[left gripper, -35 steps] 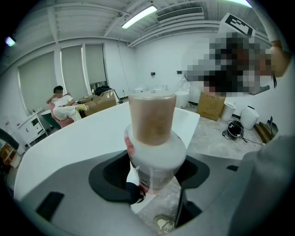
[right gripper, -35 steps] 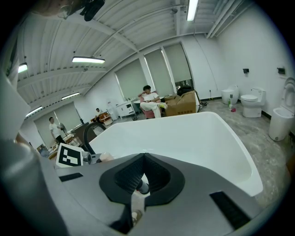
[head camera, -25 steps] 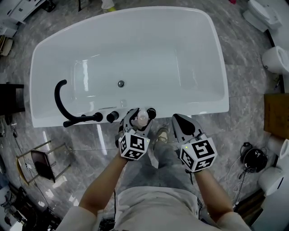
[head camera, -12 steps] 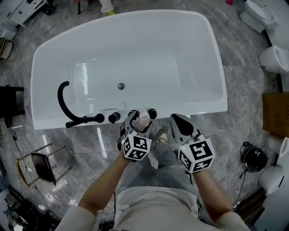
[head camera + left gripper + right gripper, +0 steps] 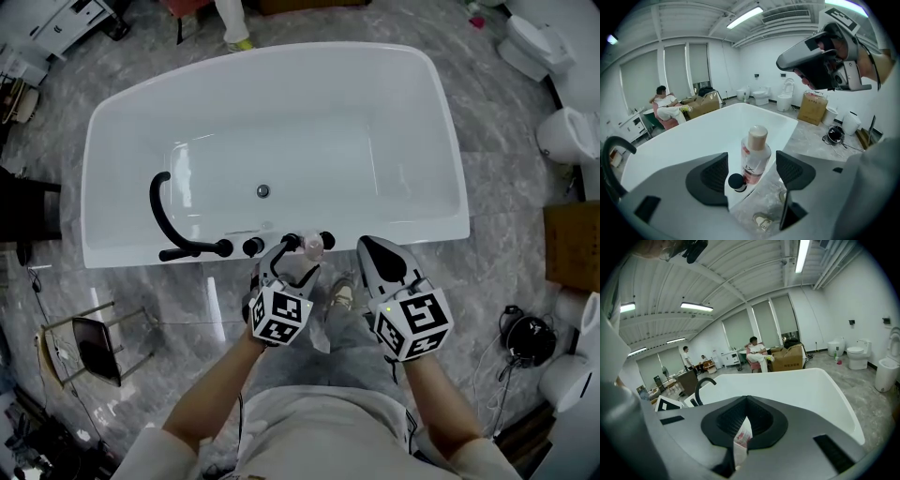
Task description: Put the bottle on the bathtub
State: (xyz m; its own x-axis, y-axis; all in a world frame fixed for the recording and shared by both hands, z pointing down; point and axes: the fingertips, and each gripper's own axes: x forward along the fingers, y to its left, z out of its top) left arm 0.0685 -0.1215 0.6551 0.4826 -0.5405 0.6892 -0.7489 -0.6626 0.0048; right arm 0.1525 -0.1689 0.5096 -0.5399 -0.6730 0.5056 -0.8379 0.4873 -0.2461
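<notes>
Only making out 'X' on bottle (image 5: 755,154) at near edge of bathtub (image 5: 122,141). Just been opening left gripper (image 5: 286,255) wide, gripping nothing; clamping right gripper (image 5: 747,420) on red-printed scrap (image 5: 742,439).

Print on the bottle (image 5: 755,157) label is unreadable.

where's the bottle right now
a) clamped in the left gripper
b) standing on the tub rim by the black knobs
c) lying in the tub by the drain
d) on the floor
b: the bottle stands upright on the bathtub's near rim beside the black knobs. The left gripper has just been opening its jaws, and its pads stand clear of the bottle.
</notes>
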